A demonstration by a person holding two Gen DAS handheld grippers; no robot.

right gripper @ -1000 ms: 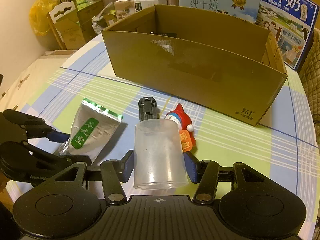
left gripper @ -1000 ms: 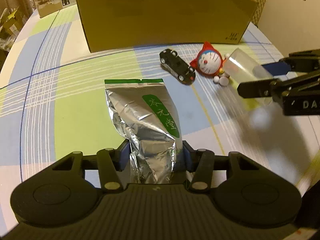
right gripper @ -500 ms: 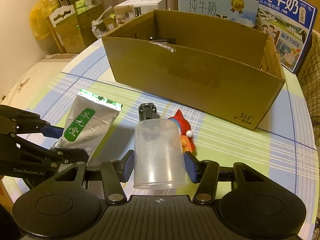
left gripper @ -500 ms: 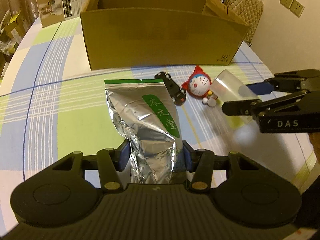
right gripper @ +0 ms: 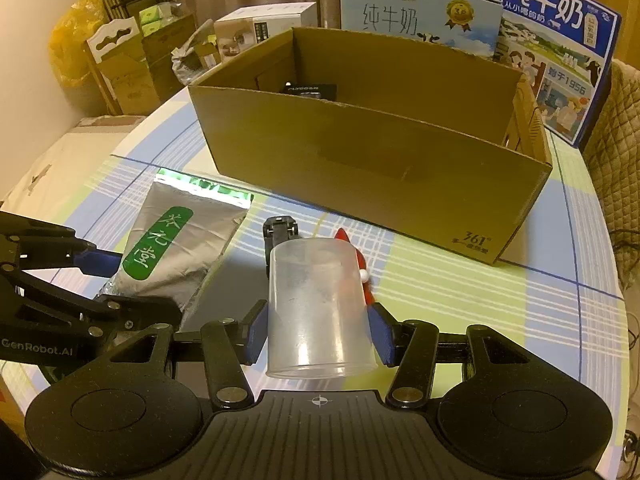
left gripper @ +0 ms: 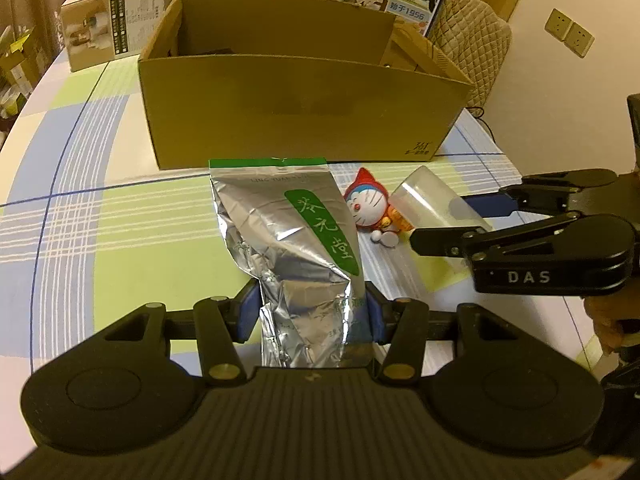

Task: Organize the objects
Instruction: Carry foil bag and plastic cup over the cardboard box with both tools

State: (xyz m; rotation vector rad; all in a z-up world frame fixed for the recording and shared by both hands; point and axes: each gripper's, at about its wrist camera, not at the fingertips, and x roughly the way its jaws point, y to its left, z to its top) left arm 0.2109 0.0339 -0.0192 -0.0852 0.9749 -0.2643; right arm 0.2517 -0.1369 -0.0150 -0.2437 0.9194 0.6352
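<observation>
In the left wrist view, the right gripper [left gripper: 444,220] carries the letters "DAS", the cardboard box [left gripper: 296,120] on the table [left gripper: 72,216] shows "361°", and the left gripper [left gripper: 311,312] is clamped on the bottom of a silver pouch [left gripper: 288,240] with green Chinese writing, which hides part of the Doraemon toy [left gripper: 366,210]. In the right wrist view, "GenRobot.AI" is printed on the left gripper, and the right gripper is pressed on both sides of a clear plastic cup [right gripper: 318,312] held above the table, which covers most of the toy car [right gripper: 280,230].

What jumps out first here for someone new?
Both grippers are loaded: the left gripper clamps a silver foil pouch, the right gripper a clear plastic cup. Behind them, mid-table, stands the open cardboard box; a red-hooded cat toy lies before it.
</observation>
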